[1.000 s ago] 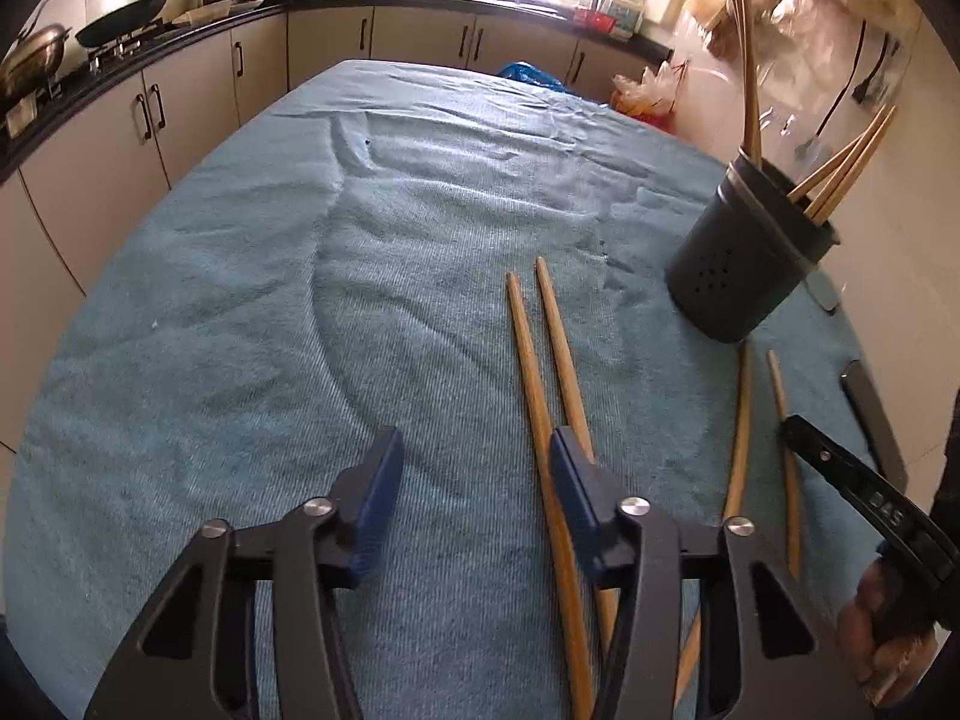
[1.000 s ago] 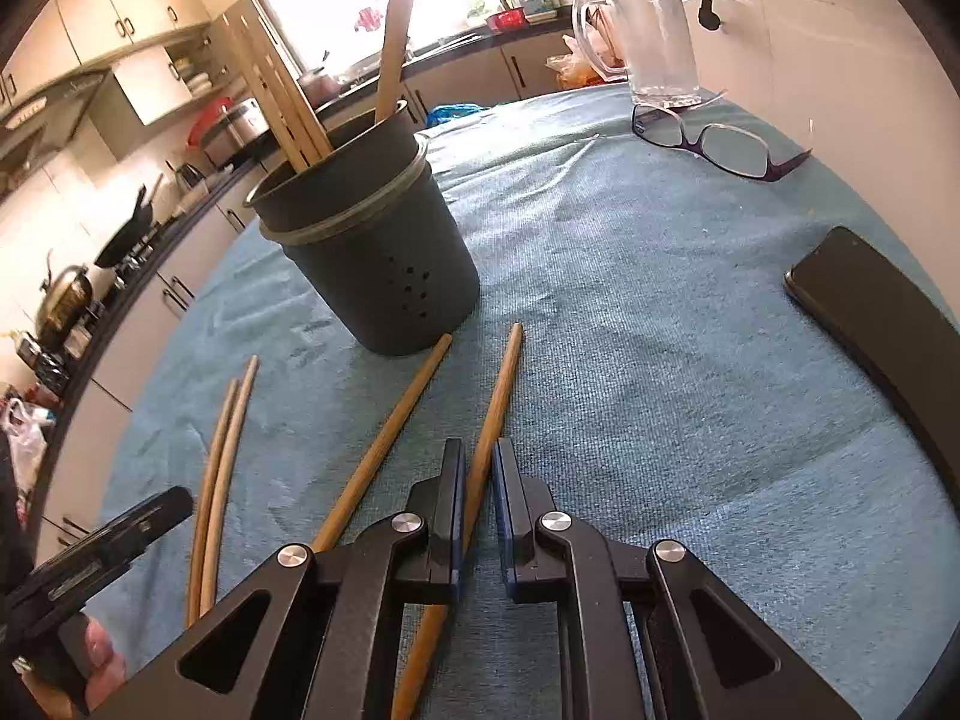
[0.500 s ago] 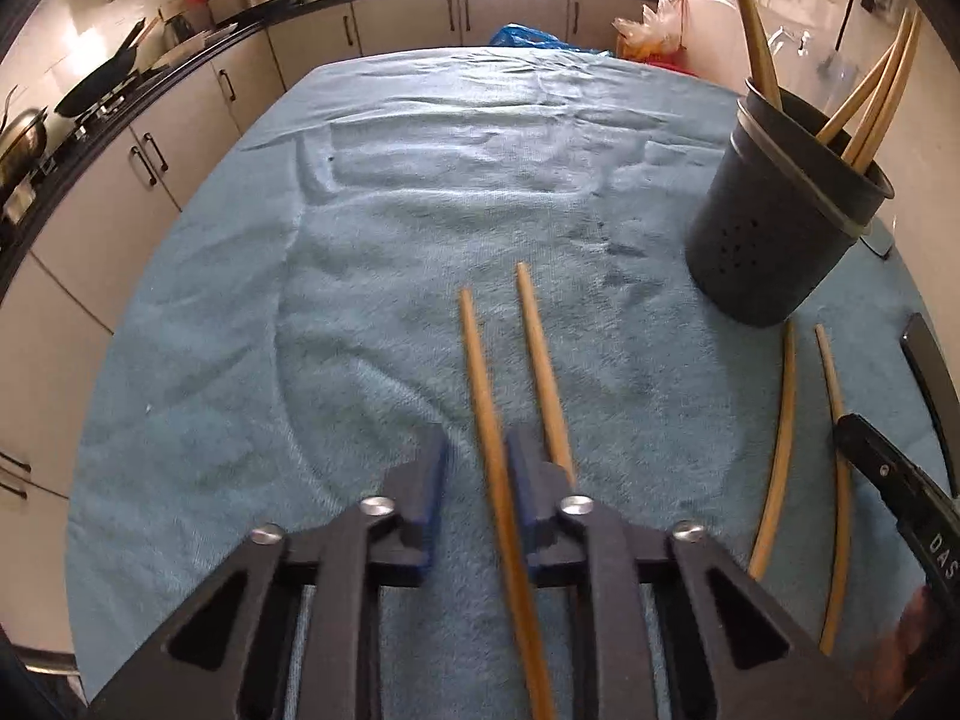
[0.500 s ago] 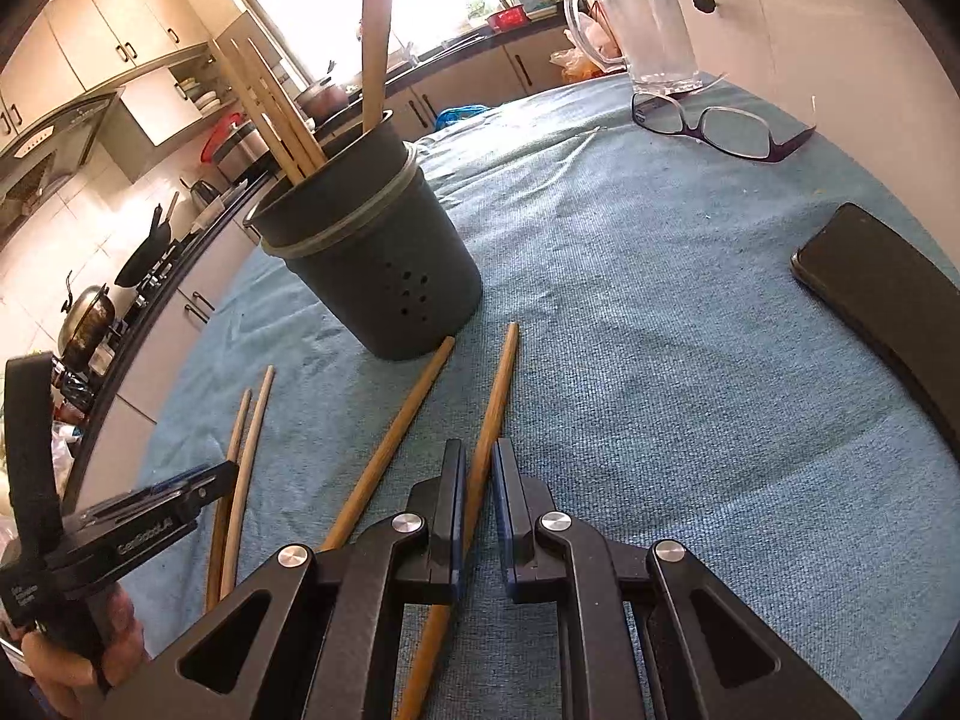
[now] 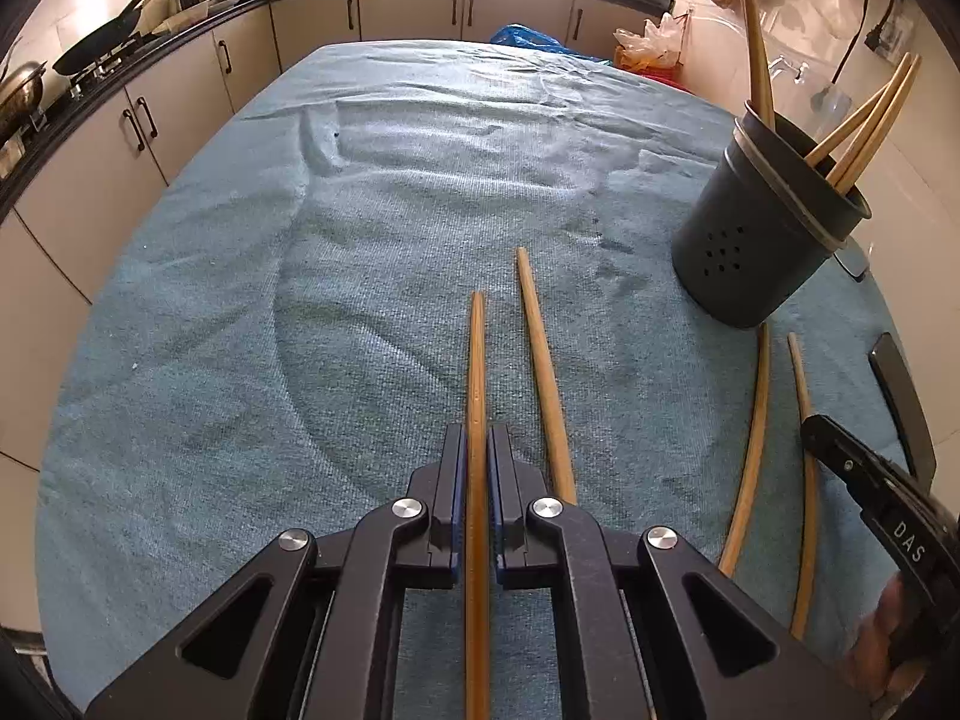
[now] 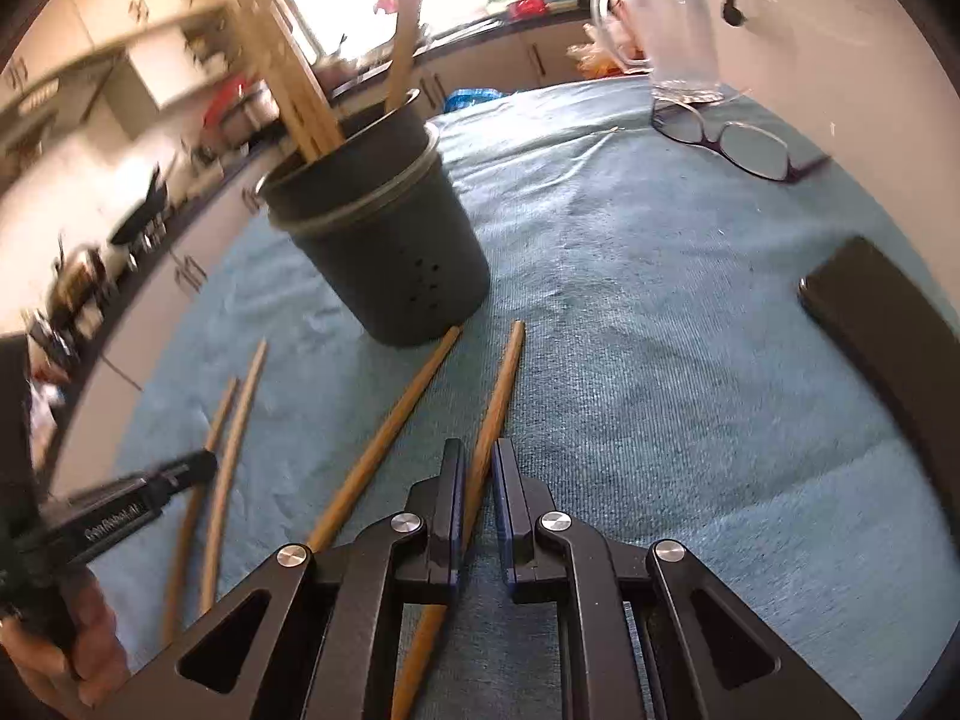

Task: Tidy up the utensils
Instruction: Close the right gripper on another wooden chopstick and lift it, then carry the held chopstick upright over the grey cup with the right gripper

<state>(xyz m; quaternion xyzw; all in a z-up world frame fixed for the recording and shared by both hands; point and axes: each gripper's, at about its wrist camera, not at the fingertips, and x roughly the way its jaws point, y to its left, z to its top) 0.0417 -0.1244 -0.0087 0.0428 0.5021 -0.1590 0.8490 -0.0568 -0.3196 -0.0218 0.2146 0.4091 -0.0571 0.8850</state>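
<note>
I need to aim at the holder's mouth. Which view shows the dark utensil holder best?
The right wrist view: the utensil holder sits close and central, its rim open to view. The left wrist view pushes it to the right edge.

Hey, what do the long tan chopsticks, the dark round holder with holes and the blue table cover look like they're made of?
Long tan chopsticks: probably wood or bamboo, smooth; warm tan colour with faint lengthwise grain.
Dark round holder with holes: likely matte plastic, possibly coated metal; even dull grey wall, drain holes, paler rim band.
Blue table cover: woven cloth, perhaps towelling; fine ribbed weave with soft wrinkles.
</note>
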